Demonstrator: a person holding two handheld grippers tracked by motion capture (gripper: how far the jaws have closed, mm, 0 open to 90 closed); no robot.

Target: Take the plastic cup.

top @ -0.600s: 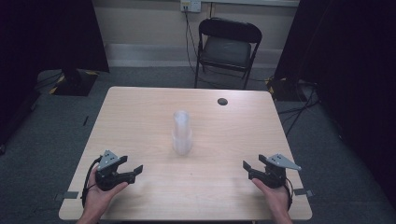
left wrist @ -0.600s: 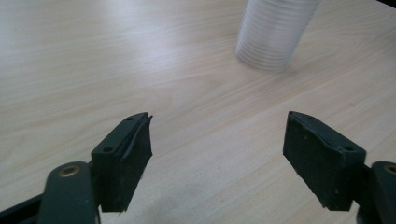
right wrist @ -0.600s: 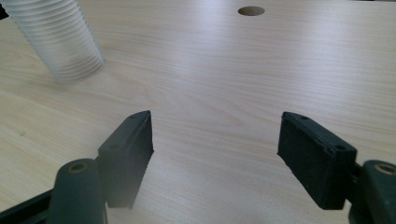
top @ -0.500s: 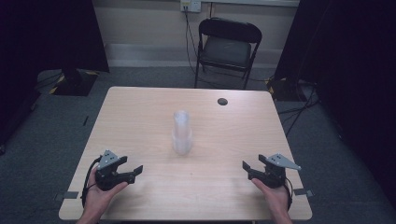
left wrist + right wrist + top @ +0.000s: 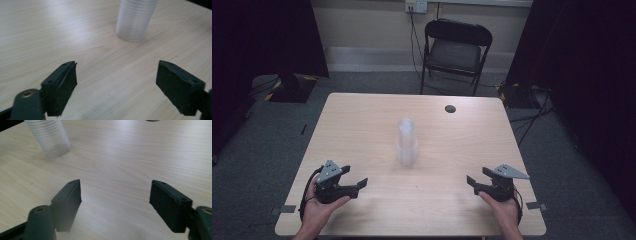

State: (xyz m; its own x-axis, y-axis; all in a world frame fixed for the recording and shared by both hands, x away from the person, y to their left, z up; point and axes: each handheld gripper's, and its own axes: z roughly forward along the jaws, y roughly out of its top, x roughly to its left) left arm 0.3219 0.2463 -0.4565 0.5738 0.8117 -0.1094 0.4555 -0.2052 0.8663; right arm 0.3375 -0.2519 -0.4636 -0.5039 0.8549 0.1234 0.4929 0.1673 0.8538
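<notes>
We see a light wooden desk (image 5: pixel 362 130) from above, with a grey floor all around it. A stack of clear plastic cups (image 5: pixel 406 141) stands upright near the middle of the desk, well apart from every edge. The stack looks see-through and has many thin rings down its side. A small dark round thing (image 5: pixel 450 108) lies close to the far edge, toward the far right corner; we cannot tell what it is. A black folding chair (image 5: pixel 455 50) stands on the floor beyond the far edge. Near the near left corner, the left hand (image 5: pixel 318 209) holds the left claw (image 5: pixel 358 183) just over the desk. Its two black jaws are spread wide and there is nothing between them. In the left gripper view we look past those jaws at bare wood, and the stack of cups stands farther off, up and a bit to the right. Near the near right corner, the right hand (image 5: pixel 503 209) holds the right claw (image 5: pixel 476 177). Its jaws are spread wide too, with nothing between them. In the right gripper view the cups stand farther off at the upper left. Both claws point toward the middle of the desk, and both are well apart from the cups.
</notes>
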